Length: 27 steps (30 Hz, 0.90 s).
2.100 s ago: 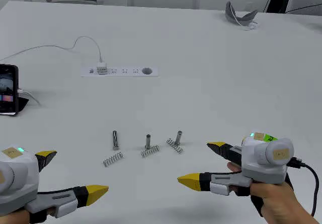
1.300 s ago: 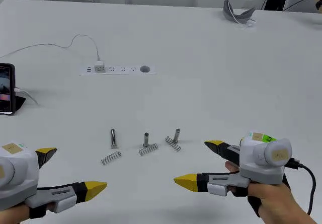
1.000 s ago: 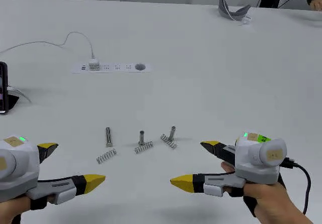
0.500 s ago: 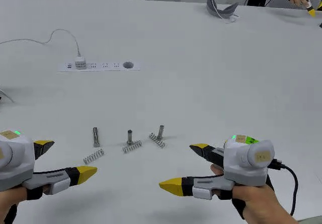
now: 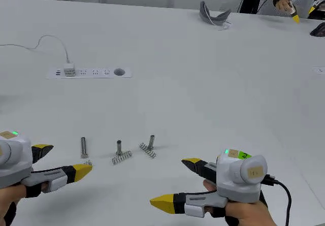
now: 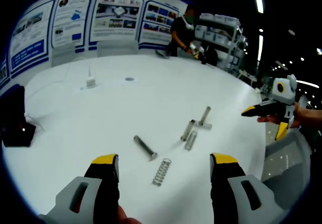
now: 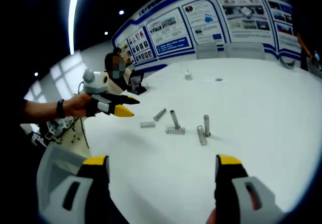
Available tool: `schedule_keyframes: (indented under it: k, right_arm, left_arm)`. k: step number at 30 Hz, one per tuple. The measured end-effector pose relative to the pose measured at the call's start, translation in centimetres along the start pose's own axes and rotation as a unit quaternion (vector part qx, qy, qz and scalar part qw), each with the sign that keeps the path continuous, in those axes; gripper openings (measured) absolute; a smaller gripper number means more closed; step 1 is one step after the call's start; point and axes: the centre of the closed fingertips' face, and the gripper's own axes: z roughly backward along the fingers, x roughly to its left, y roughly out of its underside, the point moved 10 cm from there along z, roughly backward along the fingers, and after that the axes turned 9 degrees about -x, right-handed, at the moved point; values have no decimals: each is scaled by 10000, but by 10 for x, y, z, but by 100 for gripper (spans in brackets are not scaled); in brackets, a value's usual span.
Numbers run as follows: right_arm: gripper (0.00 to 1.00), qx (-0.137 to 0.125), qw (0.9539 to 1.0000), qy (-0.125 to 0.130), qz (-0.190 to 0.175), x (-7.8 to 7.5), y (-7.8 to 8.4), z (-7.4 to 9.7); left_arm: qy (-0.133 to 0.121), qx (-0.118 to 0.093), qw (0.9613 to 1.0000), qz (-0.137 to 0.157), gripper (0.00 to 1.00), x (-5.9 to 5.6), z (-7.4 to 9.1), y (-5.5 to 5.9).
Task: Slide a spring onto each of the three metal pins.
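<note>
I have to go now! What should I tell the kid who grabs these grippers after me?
Left gripper: open, empty, above the table near the left pin.
Right gripper: open, empty, in front of the right pin.
Things: the middle pin sits between those two. The left spring, middle spring and right spring lie loose by their pins.
Done: nothing yet.
Left: slide a spring onto all three pins.

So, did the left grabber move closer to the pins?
Yes. In the head view the left gripper has come nearer the leftmost pin; its yellow tip now overlaps the spring beside that pin, where earlier it hung well short.
</note>
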Motion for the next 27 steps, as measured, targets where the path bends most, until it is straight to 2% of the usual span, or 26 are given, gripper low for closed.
schedule_keyframes:
  k: [9,11,13,18,27]
  right_arm:
    - [88,17,10000,-10,-18,-2,1,2]
    - [88,43,10000,-6,-8,-3,2,2]
    - [88,45,10000,-13,-16,-3,1,2]
    - [89,78,10000,-3,-25,-4,2,3]
    - [89,150,9999,54,-62,-5,6,8]
  left_arm:
    - [-37,125,9999,-45,72,7,-19,2]
    - [-62,155,9999,0,71,10,-24,4]
    - [-142,202,9994,230,72,15,-29,8]
    - [-238,363,9989,176,69,21,-42,16]
    - [-364,326,9986,225,61,23,-59,17]
